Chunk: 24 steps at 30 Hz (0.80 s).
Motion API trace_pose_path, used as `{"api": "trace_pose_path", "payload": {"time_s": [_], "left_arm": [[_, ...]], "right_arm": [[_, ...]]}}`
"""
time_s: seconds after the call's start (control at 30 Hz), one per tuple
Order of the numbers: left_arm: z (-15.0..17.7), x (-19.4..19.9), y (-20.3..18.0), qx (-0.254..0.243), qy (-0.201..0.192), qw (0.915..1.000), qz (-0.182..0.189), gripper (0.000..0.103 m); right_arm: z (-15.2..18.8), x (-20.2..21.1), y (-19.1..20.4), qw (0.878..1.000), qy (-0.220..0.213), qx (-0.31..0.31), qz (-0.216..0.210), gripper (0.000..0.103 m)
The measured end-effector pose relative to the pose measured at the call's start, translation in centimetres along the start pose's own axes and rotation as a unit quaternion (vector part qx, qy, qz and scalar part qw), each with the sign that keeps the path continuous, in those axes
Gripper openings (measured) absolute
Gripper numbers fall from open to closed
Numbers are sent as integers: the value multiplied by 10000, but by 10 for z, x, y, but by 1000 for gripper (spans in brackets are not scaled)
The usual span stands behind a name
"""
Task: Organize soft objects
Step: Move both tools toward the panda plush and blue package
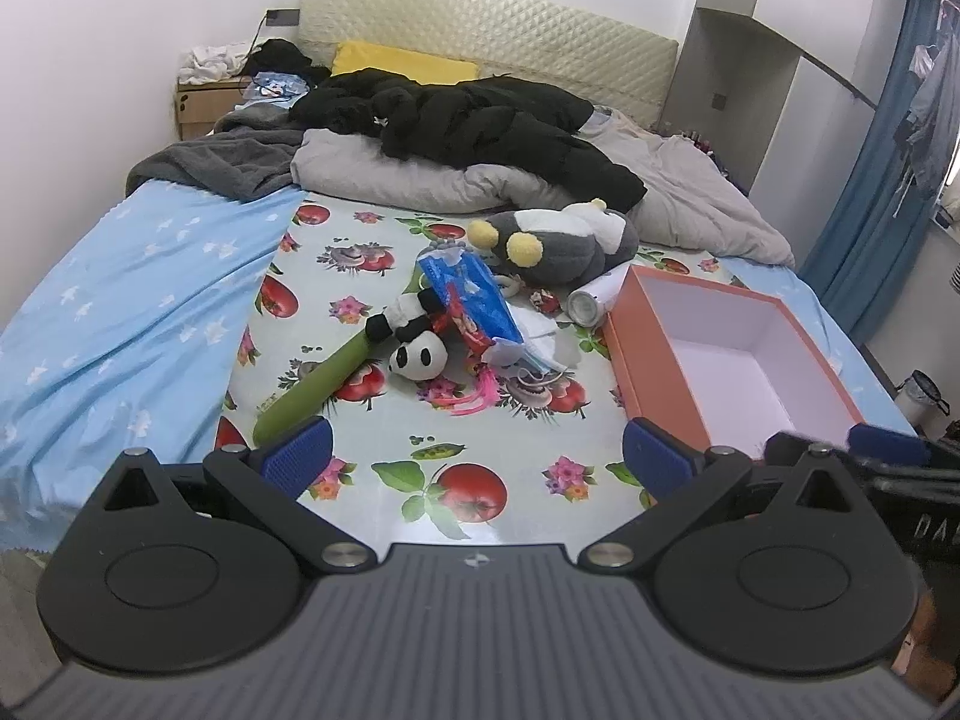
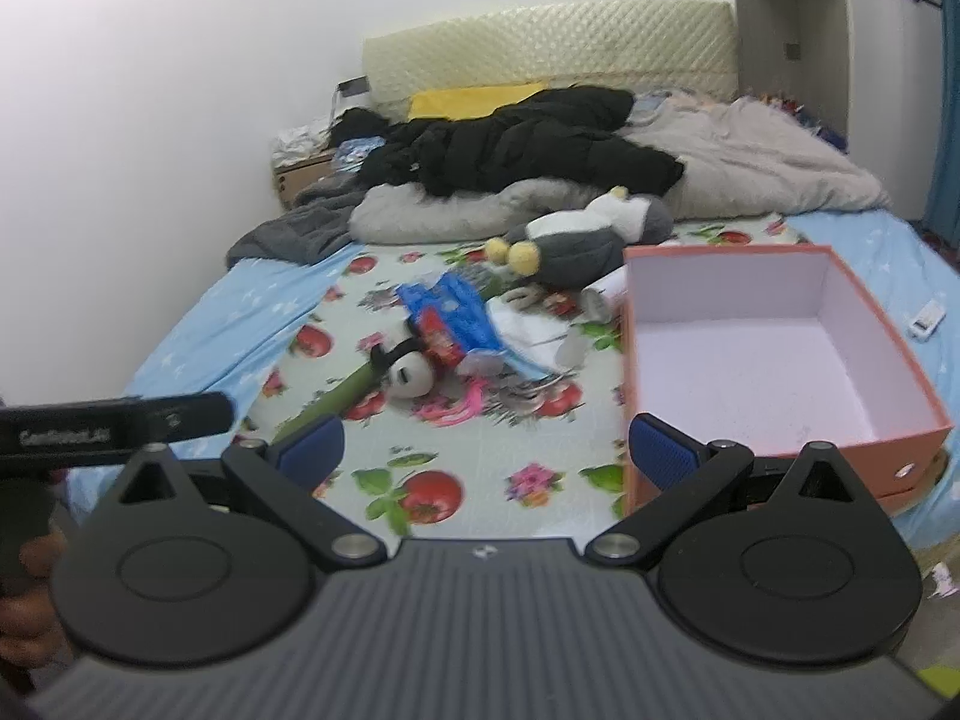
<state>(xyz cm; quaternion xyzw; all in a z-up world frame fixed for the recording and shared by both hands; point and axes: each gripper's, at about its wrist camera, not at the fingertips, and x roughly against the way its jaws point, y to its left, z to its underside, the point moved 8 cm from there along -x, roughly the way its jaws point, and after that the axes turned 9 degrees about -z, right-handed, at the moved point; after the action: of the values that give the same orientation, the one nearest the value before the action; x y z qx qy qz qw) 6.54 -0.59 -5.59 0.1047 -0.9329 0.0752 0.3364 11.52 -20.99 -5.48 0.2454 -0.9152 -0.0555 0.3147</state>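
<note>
A small panda plush [image 1: 414, 342] [image 2: 408, 369] lies mid-bed on a floral cloth [image 1: 480, 480], against a green cucumber-shaped toy [image 1: 312, 384] [image 2: 336, 399]. Behind it sit a blue snack bag [image 1: 474, 294] [image 2: 456, 315], a pink tassel [image 1: 474, 396] and a large grey penguin plush [image 1: 564, 240] [image 2: 576, 240]. An empty orange box [image 1: 660, 378] [image 2: 780, 450] with a white inside stands at the right. My left gripper [image 1: 477, 456] and right gripper [image 2: 486, 450] hover open over the bed's near end, both holding nothing.
A grey quilt [image 1: 420, 174], black jacket [image 1: 480, 120] and yellow pillow [image 1: 408, 63] fill the bed's far half. A white cylinder [image 1: 591, 300] lies by the box. A cardboard box [image 1: 201, 105] stands at the wall. Blue curtains [image 1: 870, 180] hang right.
</note>
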Motion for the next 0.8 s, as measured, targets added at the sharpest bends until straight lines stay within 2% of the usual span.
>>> {"api": "trace_pose_path", "payload": {"time_s": [0.13, 0.5, 0.8], "left_arm": [[-1, 0, 2, 36, -6, 10000, -18, 103], [2, -2, 0, -3, 24, 10000, -11, 103], [9, -14, 0, -63, 152, 9999, -35, 103]], "right_arm": [[-3, 3, -10, 9999, -56, -134, 16, 103], [6, -3, -6, 9997, 100, -210, -42, 103], [8, -5, -3, 9995, 52, -242, -179, 103]]}}
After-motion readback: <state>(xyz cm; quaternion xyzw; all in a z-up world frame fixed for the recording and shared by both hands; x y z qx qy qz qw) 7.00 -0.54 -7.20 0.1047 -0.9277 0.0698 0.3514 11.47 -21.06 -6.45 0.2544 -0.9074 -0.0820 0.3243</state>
